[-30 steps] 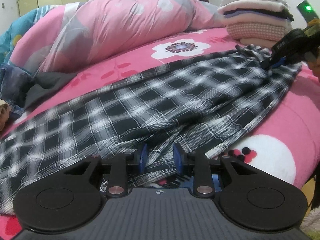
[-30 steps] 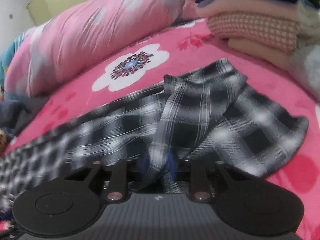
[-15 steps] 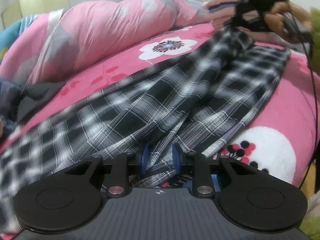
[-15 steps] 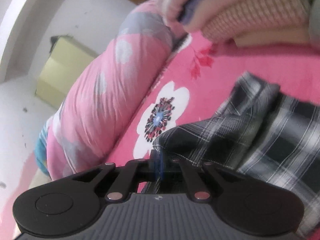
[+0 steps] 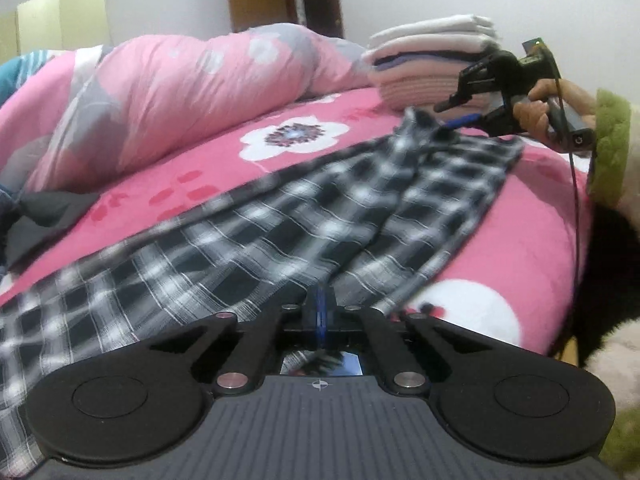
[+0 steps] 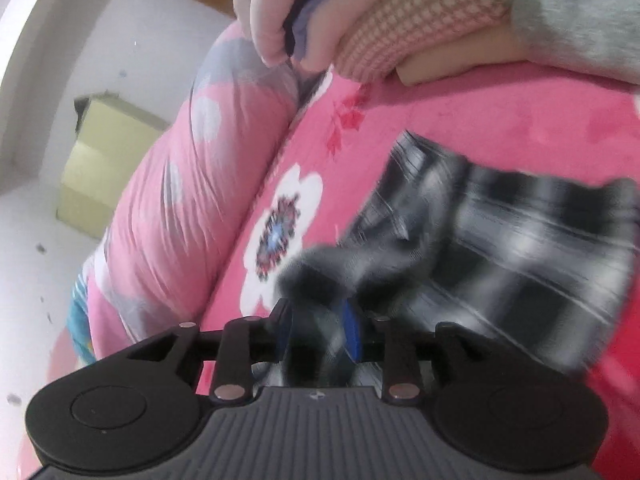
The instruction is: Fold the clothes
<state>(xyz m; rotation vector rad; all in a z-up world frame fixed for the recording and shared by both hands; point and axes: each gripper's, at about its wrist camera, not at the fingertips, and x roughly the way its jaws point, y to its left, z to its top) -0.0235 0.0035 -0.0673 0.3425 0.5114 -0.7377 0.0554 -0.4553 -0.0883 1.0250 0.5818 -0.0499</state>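
A: Left claw (image 5: pixel 321 312)?

B: Blue pads pressed flat together, no gap, and they have just been closing. A fold of the checked cloth (image 5: pixel 280 236) runs straight into them at the near edge. Pinched there, as far as the left wrist view shows.

A: Right claw (image 6: pixel 320 330)?

B: Jaws part-way apart; they have just been opening. Checked cloth (image 6: pixel 500 248) bunches up between the blue pads, loose and blurred. I see a gap beside the fabric on the right side, so the pads do not look pressed on it. From the left wrist view the right claw (image 5: pixel 450 114) sits at the far end of the cloth, low over its bunched corner, held in a hand (image 5: pixel 536 114) with a green sleeve (image 5: pixel 612 144).

A: Where does the cloth lie?

B: Stretched long across the pink bed cover (image 5: pixel 208 172), from the left claw at the near edge to the right claw near the stack of folded clothes (image 5: pixel 428 68). A rolled pink quilt (image 5: pixel 180 96) lies behind it, apart from it.
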